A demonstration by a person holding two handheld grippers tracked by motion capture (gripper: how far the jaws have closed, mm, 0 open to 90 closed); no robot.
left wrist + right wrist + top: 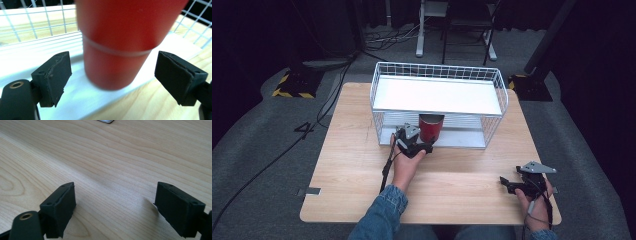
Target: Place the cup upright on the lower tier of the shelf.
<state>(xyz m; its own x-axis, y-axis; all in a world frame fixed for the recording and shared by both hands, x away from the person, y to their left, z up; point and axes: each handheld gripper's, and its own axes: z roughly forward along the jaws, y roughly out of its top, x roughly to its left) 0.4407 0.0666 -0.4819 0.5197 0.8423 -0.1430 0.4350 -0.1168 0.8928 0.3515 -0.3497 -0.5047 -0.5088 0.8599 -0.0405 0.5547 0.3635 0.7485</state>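
Two hand-held grippers are on the wooden surface (362, 150). Left hand-held gripper (419, 144), at centre frame in the high view, has its jaws spread apart either side of the red cup (117, 42), not touching it. The cup stands on the lower shelf of the white wire rack (439, 75), near its front edge. Closing off-centre could tip the cup or nudge it off that edge. Right hand-held gripper (115, 207), lower right, rests open over bare wood
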